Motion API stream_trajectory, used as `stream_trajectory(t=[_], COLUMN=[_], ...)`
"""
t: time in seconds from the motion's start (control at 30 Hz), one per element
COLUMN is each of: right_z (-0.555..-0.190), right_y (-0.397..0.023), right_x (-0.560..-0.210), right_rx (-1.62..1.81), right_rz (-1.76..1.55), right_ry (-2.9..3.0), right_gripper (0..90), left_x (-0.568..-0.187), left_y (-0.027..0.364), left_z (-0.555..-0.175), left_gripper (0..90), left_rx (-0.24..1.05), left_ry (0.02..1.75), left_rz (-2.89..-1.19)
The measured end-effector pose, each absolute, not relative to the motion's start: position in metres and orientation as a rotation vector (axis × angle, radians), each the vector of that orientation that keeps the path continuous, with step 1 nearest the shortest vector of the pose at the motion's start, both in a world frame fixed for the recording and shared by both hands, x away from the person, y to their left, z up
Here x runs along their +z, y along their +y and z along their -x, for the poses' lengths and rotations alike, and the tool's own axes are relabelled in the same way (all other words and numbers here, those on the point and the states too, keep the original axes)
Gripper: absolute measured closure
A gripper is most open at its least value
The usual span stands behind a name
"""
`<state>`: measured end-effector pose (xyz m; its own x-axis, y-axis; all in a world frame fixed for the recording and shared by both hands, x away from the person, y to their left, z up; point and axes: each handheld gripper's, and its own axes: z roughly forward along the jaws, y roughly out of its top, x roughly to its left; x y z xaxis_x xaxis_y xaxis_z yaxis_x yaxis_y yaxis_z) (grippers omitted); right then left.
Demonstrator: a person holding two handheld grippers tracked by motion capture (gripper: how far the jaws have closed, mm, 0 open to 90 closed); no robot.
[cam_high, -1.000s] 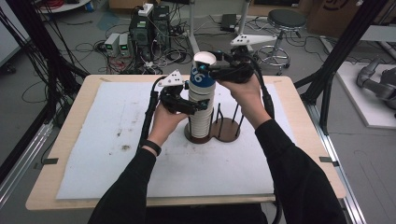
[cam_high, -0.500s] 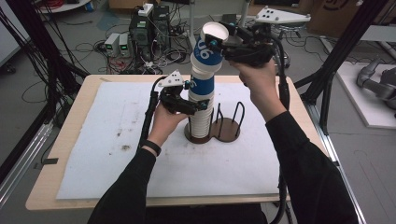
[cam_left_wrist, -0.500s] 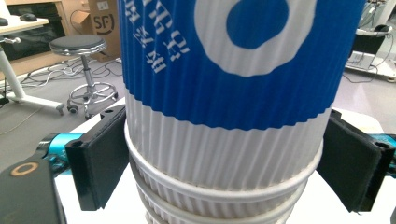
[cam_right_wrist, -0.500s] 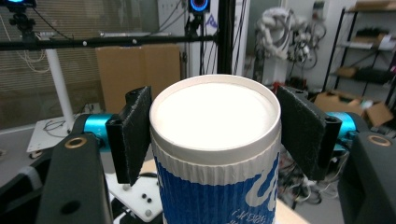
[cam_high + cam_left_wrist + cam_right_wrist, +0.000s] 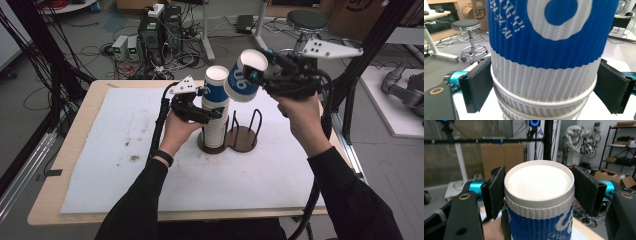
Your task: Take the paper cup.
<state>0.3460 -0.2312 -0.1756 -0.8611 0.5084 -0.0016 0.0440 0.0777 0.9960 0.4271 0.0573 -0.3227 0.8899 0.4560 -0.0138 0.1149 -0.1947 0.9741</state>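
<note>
Since a second ago the right tool (image 5: 266, 75) has lifted one blue-and-white ribbed paper cup (image 5: 243, 75) off the stack and swung it up and right, tilted, clear above the worktop (image 5: 120, 145). Its jaws stand on either side of the cup and appear closed on its wall just below the rim, as the right gripper view shows. The left tool (image 5: 212, 114) is clamped around the tall stack of matching paper cups (image 5: 216, 112), which stands in the left ring of a dark double wire cup holder (image 5: 235, 137) near the middle of the white mat.

Such a cup is judged light and thin-walled; it would crush under a hard squeeze, so a gentle grip near the stiffer rolled rim suits it, and the ribbing should give some friction. The holder's upright wire loops (image 5: 255, 122) stand just right of the stack and could catch a cup lowered carelessly into the right ring. Cables and equipment lie on the floor beyond the far edge.
</note>
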Motion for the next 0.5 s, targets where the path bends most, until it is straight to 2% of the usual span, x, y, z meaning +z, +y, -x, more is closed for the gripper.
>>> stream_trajectory(t=[0.3, 0.37, 0.5], right_z=[-0.329, -0.325, -0.318], right_y=[-0.249, -0.252, -0.255], right_x=[-0.243, -0.255, -0.277], right_rx=[1.840, 1.838, 1.838], right_rz=[-0.636, -0.647, -0.666], right_ry=[2.057, 2.065, 2.079], right_gripper=[31.1, 31.1, 31.1], left_x=[-0.317, -0.316, -0.315], left_y=[0.058, 0.059, 0.064], left_z=[-0.427, -0.425, -0.422], left_gripper=[5.9, 2.3, 1.7], left_rx=[0.312, 0.336, 0.347], left_ry=[0.415, 0.430, 0.436], left_rz=[-1.750, -1.757, -1.760])
